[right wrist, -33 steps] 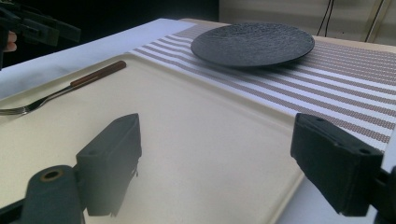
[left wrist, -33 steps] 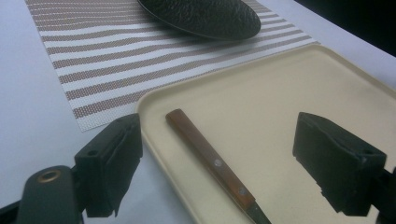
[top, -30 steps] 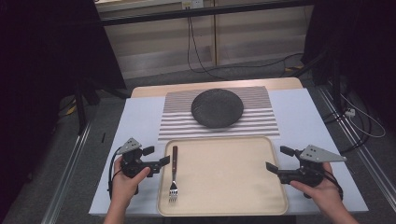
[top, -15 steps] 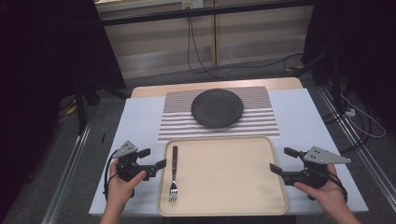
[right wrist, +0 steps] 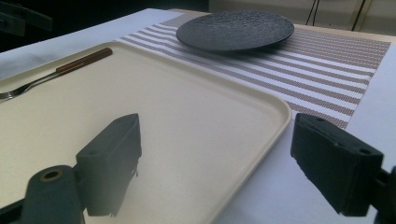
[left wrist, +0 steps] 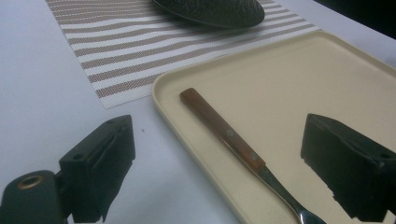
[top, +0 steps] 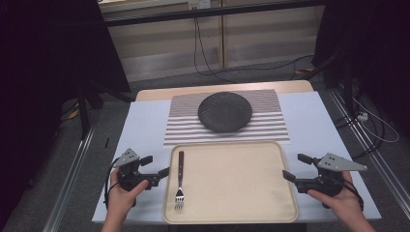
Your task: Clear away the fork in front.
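Observation:
A fork (top: 180, 179) with a brown wooden handle lies along the left side of the beige tray (top: 232, 212), tines toward the near edge. My left gripper (top: 155, 165) rests on the white table just left of the tray and is open. In the left gripper view its jaws stand wide apart around the gripper's midpoint (left wrist: 219, 156), and the fork (left wrist: 224, 133) lies beyond them, untouched. My right gripper (top: 293, 166) sits off the tray's right edge, open, holding nothing. In the right gripper view, that gripper (right wrist: 224, 151) looks across the tray (right wrist: 187, 107) to the fork (right wrist: 70, 67).
A black round plate (top: 225, 111) sits on a striped placemat (top: 275, 126) behind the tray. The white table top (top: 140, 125) ends close to both hands at the near edge. Cables lie on the floor beyond the table.
Both hands have drawn back a little from the tray's sides, the left to the left and the right to the right. The fork, the tray and the plate lie as before.

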`<move>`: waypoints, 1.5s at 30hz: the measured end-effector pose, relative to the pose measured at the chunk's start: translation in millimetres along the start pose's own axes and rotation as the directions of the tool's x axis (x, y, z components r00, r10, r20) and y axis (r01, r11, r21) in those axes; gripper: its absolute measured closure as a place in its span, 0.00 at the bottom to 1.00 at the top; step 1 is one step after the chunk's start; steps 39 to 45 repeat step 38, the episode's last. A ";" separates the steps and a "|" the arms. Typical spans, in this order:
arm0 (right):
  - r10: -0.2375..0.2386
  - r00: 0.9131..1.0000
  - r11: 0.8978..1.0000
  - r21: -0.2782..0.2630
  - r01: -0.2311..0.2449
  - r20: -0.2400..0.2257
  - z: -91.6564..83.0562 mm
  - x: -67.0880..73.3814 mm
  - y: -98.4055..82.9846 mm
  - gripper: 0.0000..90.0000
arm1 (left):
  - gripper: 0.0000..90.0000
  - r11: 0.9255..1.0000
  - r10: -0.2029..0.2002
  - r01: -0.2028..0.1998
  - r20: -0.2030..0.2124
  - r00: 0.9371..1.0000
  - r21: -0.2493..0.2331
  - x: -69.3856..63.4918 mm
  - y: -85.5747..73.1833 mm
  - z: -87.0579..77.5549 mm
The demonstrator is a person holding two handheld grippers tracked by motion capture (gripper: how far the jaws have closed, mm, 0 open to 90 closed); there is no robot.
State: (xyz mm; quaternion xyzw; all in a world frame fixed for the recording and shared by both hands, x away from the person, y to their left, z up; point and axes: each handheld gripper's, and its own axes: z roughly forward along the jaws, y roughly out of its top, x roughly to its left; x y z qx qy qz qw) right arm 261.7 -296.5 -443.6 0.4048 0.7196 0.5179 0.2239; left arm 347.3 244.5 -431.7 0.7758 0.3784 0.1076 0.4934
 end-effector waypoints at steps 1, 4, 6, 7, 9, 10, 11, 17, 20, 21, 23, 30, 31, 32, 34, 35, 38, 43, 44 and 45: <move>-0.003 1.000 1.000 0.001 0.003 -0.001 -0.4 -0.3 -0.5 0.18 | 0.12 1.000 0.001 -0.001 0.002 1.000 -0.003 -0.2 -0.3 -0.3; -0.004 1.000 1.000 0.002 0.004 0.003 -1.7 -1.0 -2.2 0.18 | 0.12 1.000 -0.001 0.001 0.002 1.000 -0.005 0.2 -0.6 -1.6; -0.002 1.000 1.000 0.000 0.002 0.003 -2.5 -1.9 -3.2 0.18 | 0.11 1.000 -0.004 0.004 0.001 1.000 -0.008 0.7 -1.3 -2.2; -0.002 1.000 1.000 0.000 0.002 0.004 -2.7 -2.1 -3.6 0.18 | 0.11 1.000 -0.003 0.003 0.005 1.000 -0.008 1.3 -2.0 -2.5; 0.001 1.000 1.000 0.002 -0.001 0.002 -3.2 -2.8 -4.9 0.18 | 0.11 1.000 -0.001 0.001 0.002 1.000 -0.005 1.8 -3.0 -2.5; 0.001 1.000 1.000 0.005 -0.001 0.006 -3.3 -3.1 -5.5 0.18 | 0.11 1.000 -0.003 0.003 0.000 1.000 -0.004 1.8 -3.5 -2.6; 0.003 1.000 1.000 0.007 -0.003 0.007 -3.3 -3.3 -6.0 0.18 | 0.11 1.000 -0.004 0.004 0.002 1.000 -0.003 1.9 -4.1 -2.6; 0.009 1.000 1.000 -0.002 -0.009 0.005 -4.8 -4.8 -7.3 0.18 | 0.11 1.000 -0.002 0.002 0.000 1.000 -0.006 2.2 -6.5 -3.1; 0.009 1.000 1.000 0.001 -0.009 0.006 -4.8 -5.3 -8.1 0.18 | 0.11 1.000 -0.002 0.002 -0.003 1.000 -0.005 2.4 -7.7 -3.6; 0.008 1.000 1.000 0.002 -0.008 0.007 -4.9 -5.6 -8.6 0.18 | 0.11 1.000 -0.001 0.001 -0.004 1.000 -0.006 2.5 -8.0 -4.2; 0.006 1.000 1.000 -0.001 -0.006 0.007 -6.0 -5.9 -9.0 0.18 | 0.11 1.000 -0.002 0.002 -0.004 1.000 -0.008 2.2 -8.8 -4.9; 0.015 1.000 1.000 0.000 -0.015 0.011 -7.9 -8.2 -11.3 0.18 | 0.10 1.000 0.008 -0.008 -0.004 1.000 0.000 2.6 -9.8 -4.2; 0.016 1.000 1.000 0.002 -0.016 0.011 -7.5 -8.7 -12.1 0.18 | 0.10 1.000 0.005 -0.005 -0.004 1.000 -0.001 2.8 -10.0 -4.2; 0.019 1.000 1.000 0.005 -0.019 0.010 -7.1 -8.8 -12.6 0.18 | 0.10 1.000 0.007 -0.007 -0.008 1.000 -0.001 3.2 -10.2 -4.4; 0.022 1.000 1.000 0.006 -0.022 0.008 -6.8 -8.8 -12.4 0.18 | 0.10 1.000 0.004 -0.004 -0.010 1.000 0.001 3.5 -10.8 -4.7; 0.023 1.000 1.000 0.004 -0.023 0.009 -6.8 -8.8 -12.2 0.18 | 0.10 1.000 0.004 -0.004 -0.009 1.000 0.002 3.9 -11.4 -4.5; 0.022 1.000 1.000 0.009 -0.022 0.014 -6.3 -9.4 -12.2 0.18 | 0.10 1.000 0.009 -0.009 -0.018 1.000 0.011 5.4 -12.9 -3.5; 0.022 1.000 1.000 0.009 -0.022 0.014 -6.3 -9.4 -12.2 0.18 | 0.10 1.000 0.009 -0.009 -0.018 1.000 0.011 5.4 -12.9 -3.5; 0.022 1.000 1.000 0.009 -0.022 0.014 -6.3 -9.4 -12.2 0.18 | 0.10 1.000 0.009 -0.009 -0.018 1.000 0.011 5.4 -12.9 -3.5; 0.022 1.000 1.000 0.009 -0.022 0.014 -6.3 -9.4 -12.2 0.18 | 0.10 1.000 0.009 -0.009 -0.018 1.000 0.011 5.4 -12.9 -3.5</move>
